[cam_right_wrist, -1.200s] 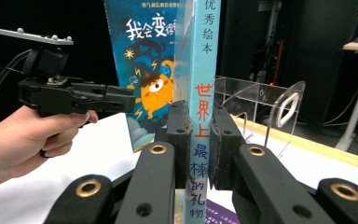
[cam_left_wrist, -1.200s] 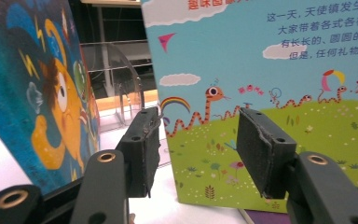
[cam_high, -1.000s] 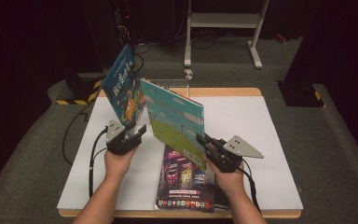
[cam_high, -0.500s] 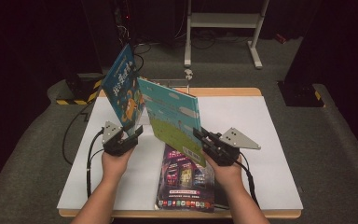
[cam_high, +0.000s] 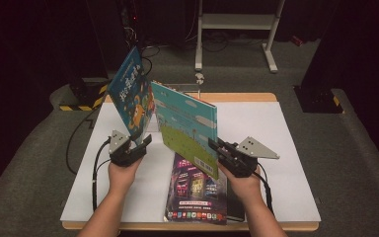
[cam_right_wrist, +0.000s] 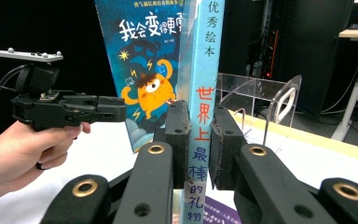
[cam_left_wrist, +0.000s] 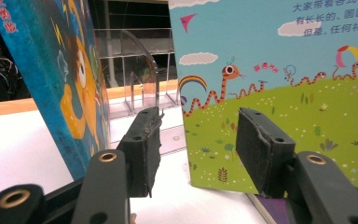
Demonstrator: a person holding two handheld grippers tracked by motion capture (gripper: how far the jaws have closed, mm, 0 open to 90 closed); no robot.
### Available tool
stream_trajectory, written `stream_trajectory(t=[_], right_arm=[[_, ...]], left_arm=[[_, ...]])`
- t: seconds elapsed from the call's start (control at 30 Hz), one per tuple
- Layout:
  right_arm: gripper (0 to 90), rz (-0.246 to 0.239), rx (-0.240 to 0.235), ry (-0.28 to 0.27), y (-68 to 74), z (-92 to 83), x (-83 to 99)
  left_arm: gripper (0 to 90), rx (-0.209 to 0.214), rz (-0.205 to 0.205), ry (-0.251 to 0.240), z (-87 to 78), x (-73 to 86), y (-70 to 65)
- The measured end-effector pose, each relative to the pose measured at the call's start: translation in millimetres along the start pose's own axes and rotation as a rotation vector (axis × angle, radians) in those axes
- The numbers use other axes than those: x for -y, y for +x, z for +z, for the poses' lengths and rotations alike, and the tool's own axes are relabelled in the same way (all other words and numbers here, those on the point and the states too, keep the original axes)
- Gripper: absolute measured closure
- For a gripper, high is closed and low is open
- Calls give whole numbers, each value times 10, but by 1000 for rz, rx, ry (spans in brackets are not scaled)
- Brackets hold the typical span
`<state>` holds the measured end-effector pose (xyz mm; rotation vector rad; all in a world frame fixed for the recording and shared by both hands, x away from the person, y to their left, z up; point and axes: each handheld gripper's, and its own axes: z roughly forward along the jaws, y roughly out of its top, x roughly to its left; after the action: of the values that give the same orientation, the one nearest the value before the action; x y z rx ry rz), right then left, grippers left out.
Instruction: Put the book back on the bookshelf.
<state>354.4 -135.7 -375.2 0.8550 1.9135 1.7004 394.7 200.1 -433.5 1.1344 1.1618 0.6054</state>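
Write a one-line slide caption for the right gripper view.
Right hand-held gripper clamps the spine of an upright light-blue picture book, with a monster-cover book and the left hand-held gripper beyond.

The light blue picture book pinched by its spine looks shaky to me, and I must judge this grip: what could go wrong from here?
1. The right gripper clamps the light blue picture book only low on its spine, so it may twist or slip.
2. The dark blue monster book leans beside the left gripper, whose open jaws hold nothing; it could topple.

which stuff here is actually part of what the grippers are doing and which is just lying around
In the job:
- right gripper, clamped on the spine of the light blue book
- left gripper, by the dark blue monster book
- clear acrylic book stand

Lying about:
- purple book flat on the table
- white metal frame behind
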Motion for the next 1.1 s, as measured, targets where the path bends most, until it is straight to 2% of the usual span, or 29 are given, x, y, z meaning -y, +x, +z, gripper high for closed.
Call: stream_trajectory(t=[0.2, 0.27, 0.33, 0.4, 0.47, 0.53, 0.6, 0.83, 1.1], right_arm=[[766, -2, 6, 14, -14, -4, -4], [738, -7, 0, 14, -11, 22, -37], [701, -18, 17, 25, 7, 63, -83], [670, -9, 10, 43, 0, 108, -123], [716, -21, 49, 53, 16, 131, -151], [731, 8, 40, 55, 6, 146, -179], [748, -10, 62, 64, 44, 169, -214], [785, -32, 12, 85, 68, 254, -342], [755, -52, -7, 66, 16, 309, -372]], left_arm=[[496, 1, -6, 1, 7, 27, -4], [496, 2, 2, 6, 4, 30, -2], [496, 2, -1, 3, 2, 27, -2], [496, 2, 0, 4, 0, 25, 4], [497, 0, -7, 0, 2, 25, 7], [496, 0, -2, 4, -1, 27, 16], [497, 0, -4, 3, -5, 30, 22], [497, -6, -12, -4, -37, 15, 59], [497, -10, -12, -10, -82, -13, 92]])
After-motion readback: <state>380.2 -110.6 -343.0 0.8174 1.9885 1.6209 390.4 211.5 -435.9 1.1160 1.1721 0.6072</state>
